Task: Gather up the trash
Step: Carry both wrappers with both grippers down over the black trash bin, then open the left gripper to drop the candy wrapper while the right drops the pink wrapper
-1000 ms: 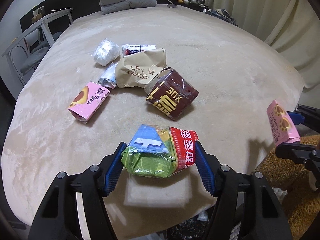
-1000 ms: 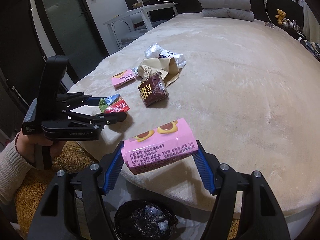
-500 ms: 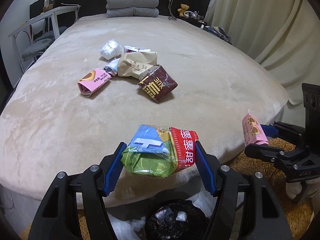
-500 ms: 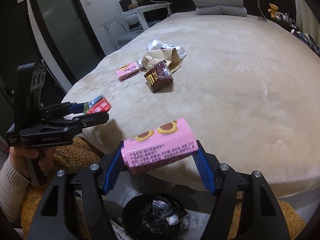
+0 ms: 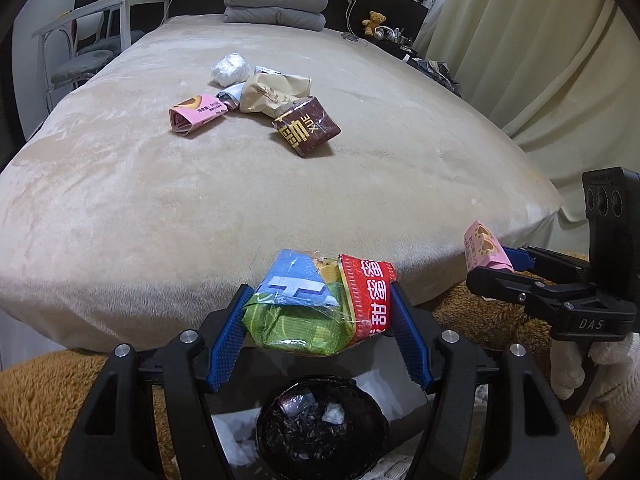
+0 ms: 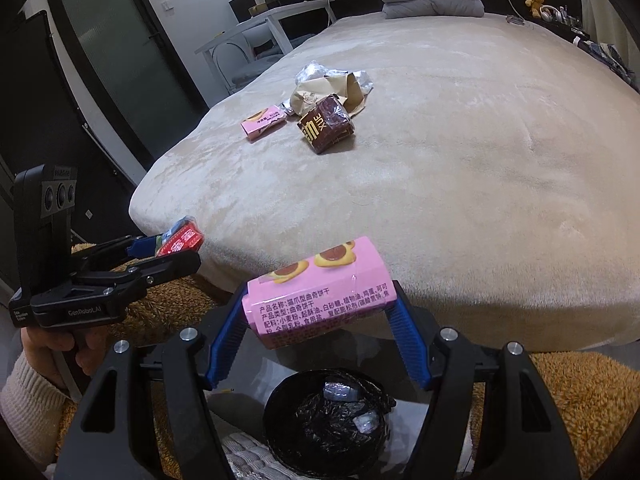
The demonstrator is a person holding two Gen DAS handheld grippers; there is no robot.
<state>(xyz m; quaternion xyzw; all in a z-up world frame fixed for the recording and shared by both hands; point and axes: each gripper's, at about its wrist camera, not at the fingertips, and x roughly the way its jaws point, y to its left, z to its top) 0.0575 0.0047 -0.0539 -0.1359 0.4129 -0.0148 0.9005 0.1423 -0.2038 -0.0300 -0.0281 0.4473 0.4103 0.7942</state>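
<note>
My left gripper (image 5: 318,312) is shut on a bundle of green, blue and red wrappers (image 5: 320,304), held past the bed's foot edge above a black-lined trash bin (image 5: 322,428). My right gripper (image 6: 320,300) is shut on a pink cookie packet (image 6: 320,288), also above the bin (image 6: 332,416). Each gripper shows in the other's view: the right one (image 5: 496,264) with its packet, the left one (image 6: 180,244) with its bundle. On the bed lie a second pink packet (image 5: 196,114), a brown packet (image 5: 306,126), a tan paper bag (image 5: 272,92) and a crumpled clear wrapper (image 5: 231,67).
The beige bed (image 5: 120,200) fills the view, with folded grey bedding (image 5: 276,6) at its head. A brown shaggy rug (image 6: 580,400) lies around the bin. A white desk and chair (image 6: 256,40) stand left of the bed; curtains (image 5: 540,60) hang on the right.
Both grippers have drawn back off the bed with their loads and now hang over the trash bin, which has come fully into both views.
</note>
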